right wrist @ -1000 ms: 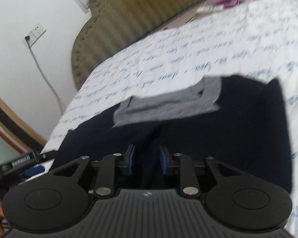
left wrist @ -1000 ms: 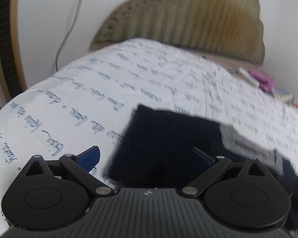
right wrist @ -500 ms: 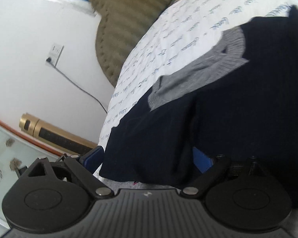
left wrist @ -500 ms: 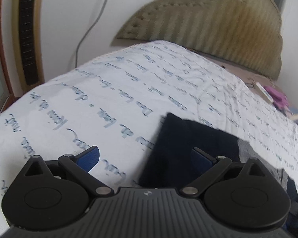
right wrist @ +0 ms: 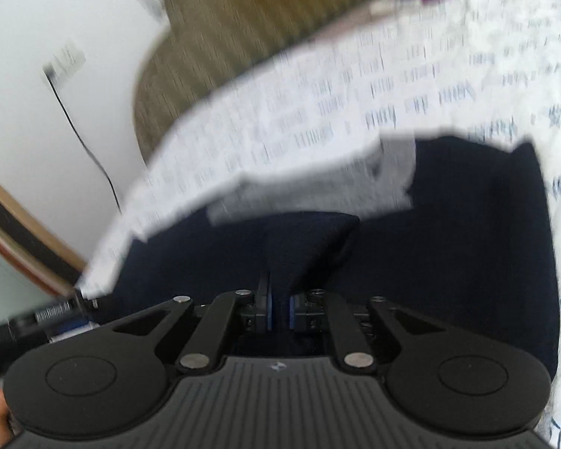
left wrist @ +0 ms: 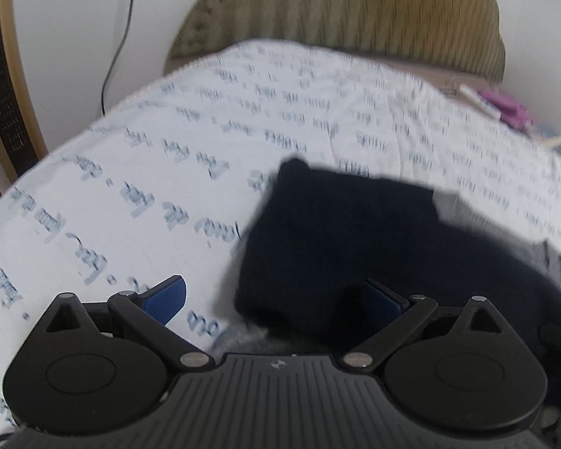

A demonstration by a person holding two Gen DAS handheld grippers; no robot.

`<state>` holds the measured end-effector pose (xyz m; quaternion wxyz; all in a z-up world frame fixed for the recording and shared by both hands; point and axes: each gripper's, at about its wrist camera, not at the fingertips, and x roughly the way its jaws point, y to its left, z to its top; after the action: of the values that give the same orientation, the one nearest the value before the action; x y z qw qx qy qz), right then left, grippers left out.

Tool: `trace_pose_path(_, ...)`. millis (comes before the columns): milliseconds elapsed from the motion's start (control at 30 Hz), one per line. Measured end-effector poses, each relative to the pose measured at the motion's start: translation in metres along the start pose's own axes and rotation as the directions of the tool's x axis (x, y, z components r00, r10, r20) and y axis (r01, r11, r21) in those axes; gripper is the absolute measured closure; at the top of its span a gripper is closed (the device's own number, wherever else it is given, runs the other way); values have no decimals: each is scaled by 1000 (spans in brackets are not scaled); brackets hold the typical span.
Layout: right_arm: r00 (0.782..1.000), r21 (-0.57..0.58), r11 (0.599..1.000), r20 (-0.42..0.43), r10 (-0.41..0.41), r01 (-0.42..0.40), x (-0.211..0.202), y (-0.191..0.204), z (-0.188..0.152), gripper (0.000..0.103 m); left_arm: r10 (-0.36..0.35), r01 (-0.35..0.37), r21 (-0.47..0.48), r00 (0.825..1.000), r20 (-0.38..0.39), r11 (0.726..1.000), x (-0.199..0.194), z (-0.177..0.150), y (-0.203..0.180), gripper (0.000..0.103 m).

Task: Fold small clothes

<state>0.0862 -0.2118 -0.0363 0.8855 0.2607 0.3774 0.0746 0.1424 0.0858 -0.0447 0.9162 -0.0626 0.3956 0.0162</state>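
Two grippers are mine: my right gripper is clenched on a raised fold of the navy garment, while my left gripper is spread wide, its right pad over the cloth's left corner. That garment lies on the script-printed bedsheet, gray waistband toward the headboard.

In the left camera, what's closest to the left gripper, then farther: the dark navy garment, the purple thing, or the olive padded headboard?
1. Dark navy garment, right at the left gripper.
2. Purple thing, far right on the bed.
3. Olive padded headboard, at the back.
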Motion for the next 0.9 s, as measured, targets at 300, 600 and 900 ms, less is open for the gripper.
trace_pose_path(300, 969, -266, 942, 191, -154, 203, -21, 55, -18, 68, 22, -22, 10, 1000, 8, 1000, 0, -5, 5, 2)
trace_pose_path(600, 965, -321, 913, 148, -216, 253, -14, 67, -30, 24, 24, -25, 47, 999, 22, 999, -12, -8, 3, 2)
trace_pose_path(900, 967, -205, 948, 119, -225, 245, -43, 54, -60, 15, -44, 41, 62, 998, 36, 997, -45, -33, 2, 2)
